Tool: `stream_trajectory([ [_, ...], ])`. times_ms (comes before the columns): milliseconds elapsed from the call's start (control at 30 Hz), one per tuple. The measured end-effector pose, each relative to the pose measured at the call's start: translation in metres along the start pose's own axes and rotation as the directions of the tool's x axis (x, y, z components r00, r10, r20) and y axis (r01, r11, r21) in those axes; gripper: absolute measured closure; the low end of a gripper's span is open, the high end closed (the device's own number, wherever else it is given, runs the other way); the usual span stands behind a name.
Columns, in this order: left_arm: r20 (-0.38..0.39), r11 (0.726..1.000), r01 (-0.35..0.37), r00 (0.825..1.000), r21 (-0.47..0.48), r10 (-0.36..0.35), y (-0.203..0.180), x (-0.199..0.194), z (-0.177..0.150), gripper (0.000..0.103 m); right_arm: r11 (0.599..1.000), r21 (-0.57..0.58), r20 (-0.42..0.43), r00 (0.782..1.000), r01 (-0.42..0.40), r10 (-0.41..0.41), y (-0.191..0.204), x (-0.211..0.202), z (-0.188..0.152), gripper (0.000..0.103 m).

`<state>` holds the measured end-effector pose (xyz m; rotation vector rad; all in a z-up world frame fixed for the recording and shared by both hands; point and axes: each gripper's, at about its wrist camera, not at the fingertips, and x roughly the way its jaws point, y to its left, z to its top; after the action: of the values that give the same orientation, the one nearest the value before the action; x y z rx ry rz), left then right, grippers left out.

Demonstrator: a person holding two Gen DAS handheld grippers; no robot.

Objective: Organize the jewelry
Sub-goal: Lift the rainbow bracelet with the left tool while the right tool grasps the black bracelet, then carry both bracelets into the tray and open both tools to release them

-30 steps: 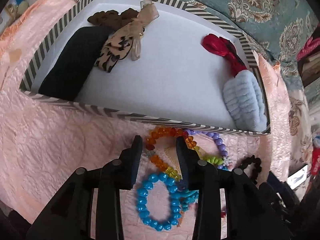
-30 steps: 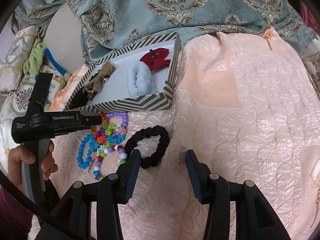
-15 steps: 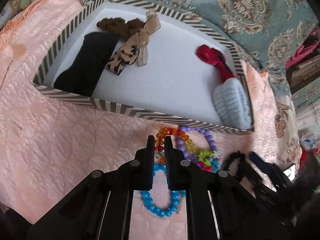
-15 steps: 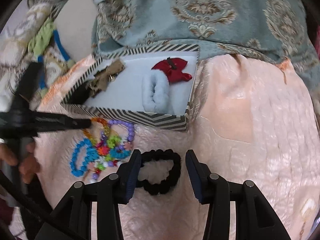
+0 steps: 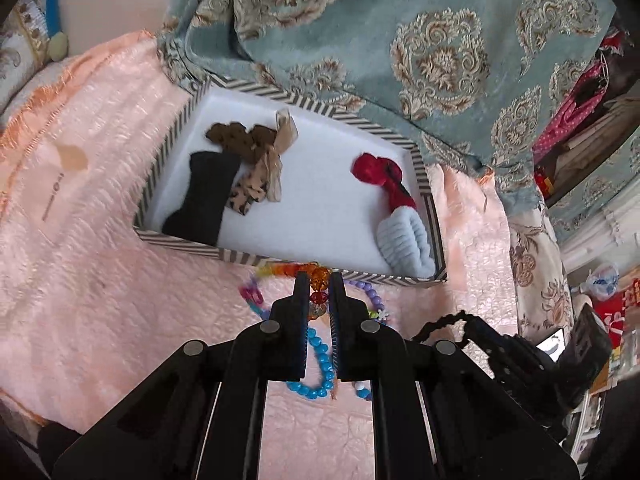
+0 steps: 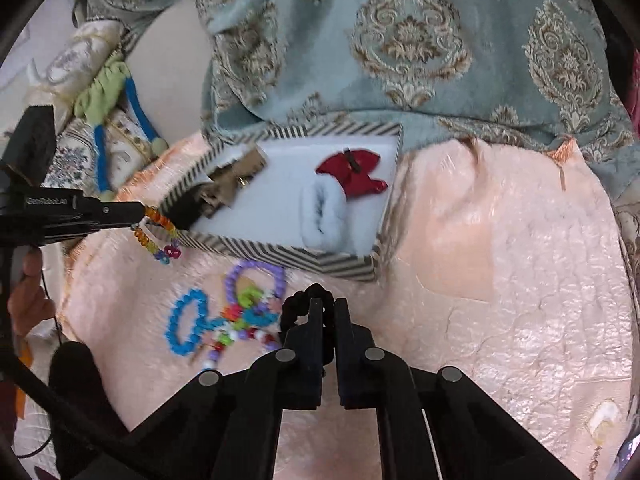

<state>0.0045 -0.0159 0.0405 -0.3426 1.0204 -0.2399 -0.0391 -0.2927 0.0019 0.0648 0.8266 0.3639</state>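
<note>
Under my work lies a pink quilted bedspread. At twelve o'clock hangs a teal damask cloth with gold medallions. At ten o'clock sit a cream cushion and a green-and-blue plush toy. At three o'clock, cluttered shelves, too blurred to read.

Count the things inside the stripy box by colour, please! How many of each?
Black: 1, the black fabric band
Brown: 1, the brown scrunchie
Leopard-print: 1, the leopard-print bow
Red: 1, the red bow
Light blue: 1, the light blue scrunchie
Total: 5
</note>
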Motion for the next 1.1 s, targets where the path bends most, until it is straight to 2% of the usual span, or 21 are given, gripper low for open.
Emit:
stream_trajectory([
  [267, 0.029, 1.000, -0.016, 0.999, 0.015, 0.016, 0.000, -0.017, 0.004, 0.095, 1.000, -0.012, 0.094, 0.995, -0.019, 0.020, 0.017, -0.034, 0.020, 0.099],
  [400, 0.048, 0.999, -0.040, 0.998, 0.036, 0.039, -0.005, -0.018, 0.008, 0.095, 1.000, -0.012, 0.108, 0.994, -0.024, 0.025, 0.023, -0.036, 0.030, 0.099],
  [800, 0.055, 0.993, -0.087, 0.995, 0.075, 0.083, -0.016, 0.001, 0.025, 0.095, 0.999, 0.001, 0.096, 0.995, -0.039, 0.039, 0.028, -0.009, 0.057, 0.099],
  [1100, 0.047, 0.994, -0.076, 0.996, 0.082, 0.072, -0.027, 0.020, 0.050, 0.095, 0.999, 0.016, 0.081, 0.996, -0.036, 0.035, 0.024, 0.012, 0.078, 0.099],
])
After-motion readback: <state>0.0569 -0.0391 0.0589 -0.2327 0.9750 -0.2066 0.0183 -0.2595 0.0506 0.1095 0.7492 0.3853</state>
